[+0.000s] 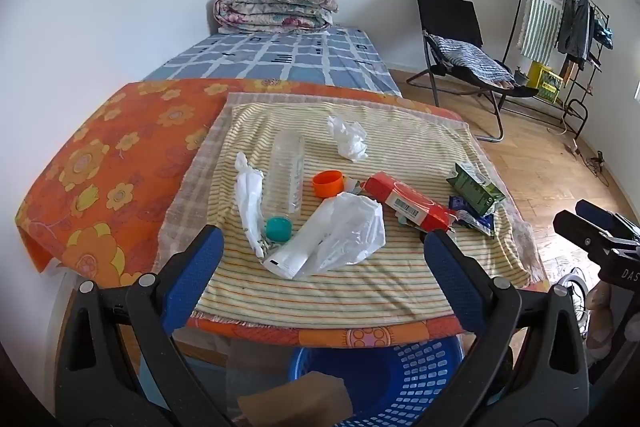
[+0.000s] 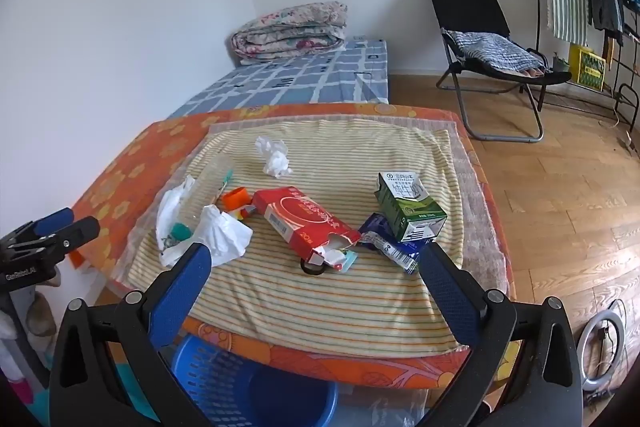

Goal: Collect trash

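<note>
Both tools hang wide open and empty over the near edge of the striped towel [image 1: 360, 291]. The left gripper [image 1: 324, 259] sits nearest the crumpled white plastic bag [image 1: 340, 235], just ahead between its jaws, long axis running from the near left toward the far right. The right gripper [image 2: 316, 267] faces the torn red carton [image 2: 304, 223], which lies diagonally with its ripped end nearest. The blue basket [image 2: 224, 379] waits below that edge.

Blue basket [image 1: 404, 379] half hidden under table edge, cut by frame bottom. Brown block [image 1: 296, 401] inside blurred, unidentifiable. Black ring [image 2: 314, 268] mostly under red box [image 2: 304, 223].
</note>
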Demonstrator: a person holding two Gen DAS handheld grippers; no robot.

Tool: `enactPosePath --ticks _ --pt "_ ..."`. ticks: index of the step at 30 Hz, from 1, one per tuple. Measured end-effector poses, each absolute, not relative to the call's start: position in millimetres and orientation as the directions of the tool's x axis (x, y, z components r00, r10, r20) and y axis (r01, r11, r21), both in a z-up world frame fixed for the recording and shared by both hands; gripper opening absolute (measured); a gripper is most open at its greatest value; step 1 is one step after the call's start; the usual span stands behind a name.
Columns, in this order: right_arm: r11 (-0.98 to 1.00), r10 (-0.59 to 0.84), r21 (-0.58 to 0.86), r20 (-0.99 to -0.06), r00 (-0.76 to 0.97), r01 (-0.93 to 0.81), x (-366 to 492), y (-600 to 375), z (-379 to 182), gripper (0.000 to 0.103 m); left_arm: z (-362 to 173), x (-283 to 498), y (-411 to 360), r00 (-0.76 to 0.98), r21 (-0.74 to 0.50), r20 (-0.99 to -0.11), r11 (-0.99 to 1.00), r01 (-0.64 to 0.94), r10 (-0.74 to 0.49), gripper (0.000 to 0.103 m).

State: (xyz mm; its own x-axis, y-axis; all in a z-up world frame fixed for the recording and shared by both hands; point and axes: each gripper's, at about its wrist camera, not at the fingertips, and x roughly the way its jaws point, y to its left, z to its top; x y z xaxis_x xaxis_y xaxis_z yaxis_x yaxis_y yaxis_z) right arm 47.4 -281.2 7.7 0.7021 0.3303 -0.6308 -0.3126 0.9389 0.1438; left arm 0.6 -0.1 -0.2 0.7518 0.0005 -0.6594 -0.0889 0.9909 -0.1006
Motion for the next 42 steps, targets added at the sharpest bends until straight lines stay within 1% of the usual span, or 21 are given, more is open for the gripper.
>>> enactPosePath --ticks 13,17,42 --pt "0.94 0.322 0.128 -0.641 0.697 -0.317 48.4 -276.2 2.3 0.102 -5.3 6.4 -1.6 0.757 -0.096 -0.653 0.992 -0.086 0.002 0.102" --pt "0.939 0.322 0.123 -0.644 0.693 -0.322 47.7 -274.9 2.2 0.103 3.8 1.2 -2.5 0.766 -0.09 -0.642 0.992 -0.084 0.007 0.102" --pt "0.938 0.321 0.117 -0.65 0.689 -0.327 47.3 -272.1 -2.2 0.103 8.3 0.5 -11.9 0.77 -0.098 -0.638 0.991 -0.087 0.004 0.102"
